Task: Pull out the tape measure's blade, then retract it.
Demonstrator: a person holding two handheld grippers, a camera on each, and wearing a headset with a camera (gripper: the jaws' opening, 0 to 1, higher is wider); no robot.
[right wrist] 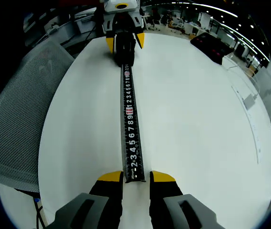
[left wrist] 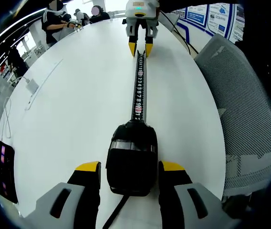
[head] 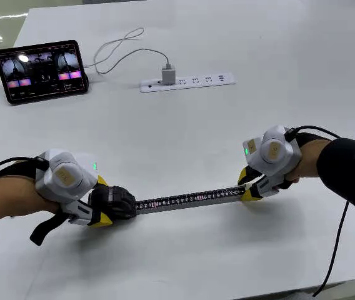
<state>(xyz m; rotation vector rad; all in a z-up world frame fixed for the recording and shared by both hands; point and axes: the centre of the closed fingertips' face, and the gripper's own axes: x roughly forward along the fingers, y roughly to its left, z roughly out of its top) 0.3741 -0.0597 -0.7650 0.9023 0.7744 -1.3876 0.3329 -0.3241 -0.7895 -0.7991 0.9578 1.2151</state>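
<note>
Tape measure: black, rounded plastic case, low on the table at the lower left of the head view and at bottom centre of the left gripper view.
Blade: dark metal strip with white numerals, drawn straight out of the case toward the lower right of centre. I cannot tell whether it rests on the tabletop or runs just over it.
Left gripper: grey body with yellow-tipped jaws, which are closed on the case from both sides.
Right gripper: same build. Its own view shows the jaws pinched on the blade's free end.
Step in hand: by my judgement the blade is out and the pull is at or near its end, and the retraction is not yet done.
Doing it well: hold the case steady and keep the free end in line with the case mouth, so the strip neither twists nor buckles. Walk the right gripper back toward the left under control rather than letting go, which would let the blade snap in.
White table: smooth, with a broad bare stretch around the blade and across the middle, so there is ample room along the blade's line.
Near edge: it crosses the lower right corner of the head view, close under the right arm. A grey mesh chair stands just beyond it, so there is little room on that side.
Far things: a black tablet at upper left and a white power strip at upper centre, both well apart from the blade.
</note>
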